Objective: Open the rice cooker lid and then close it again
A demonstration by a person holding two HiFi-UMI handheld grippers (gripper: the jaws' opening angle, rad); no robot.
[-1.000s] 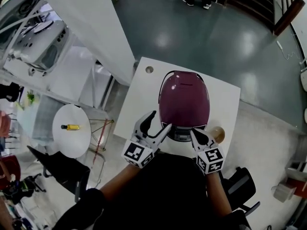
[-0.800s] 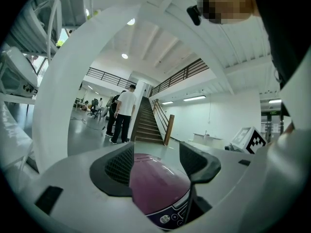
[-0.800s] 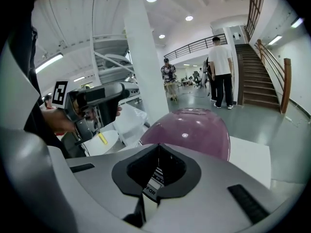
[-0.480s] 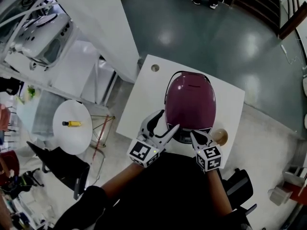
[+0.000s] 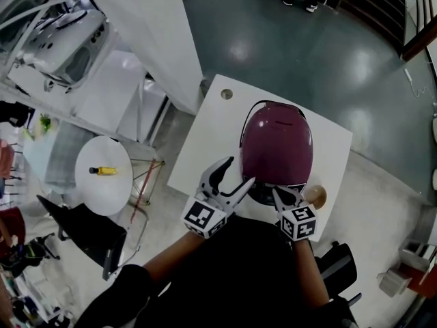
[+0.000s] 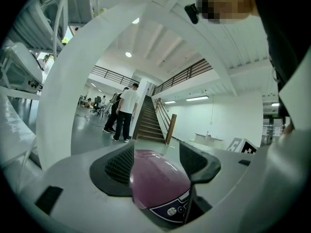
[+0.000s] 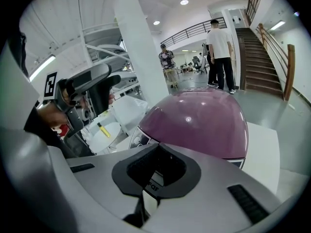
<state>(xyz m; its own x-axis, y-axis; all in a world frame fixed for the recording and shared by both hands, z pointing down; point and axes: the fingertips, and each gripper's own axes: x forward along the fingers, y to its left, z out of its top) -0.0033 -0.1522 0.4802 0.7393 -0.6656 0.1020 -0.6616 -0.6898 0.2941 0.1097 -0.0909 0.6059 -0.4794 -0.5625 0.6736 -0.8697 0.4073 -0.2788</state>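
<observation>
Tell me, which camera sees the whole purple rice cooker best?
The head view: it shows nearly all of the shiny purple rice cooker from above on the white square table. The right gripper view shows mostly its domed lid; the left gripper view shows just its front part.

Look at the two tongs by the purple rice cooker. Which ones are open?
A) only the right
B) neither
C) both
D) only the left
D: the left tongs stand wide apart beside the rice cooker, while the right tongs are pressed together at its front.
</observation>
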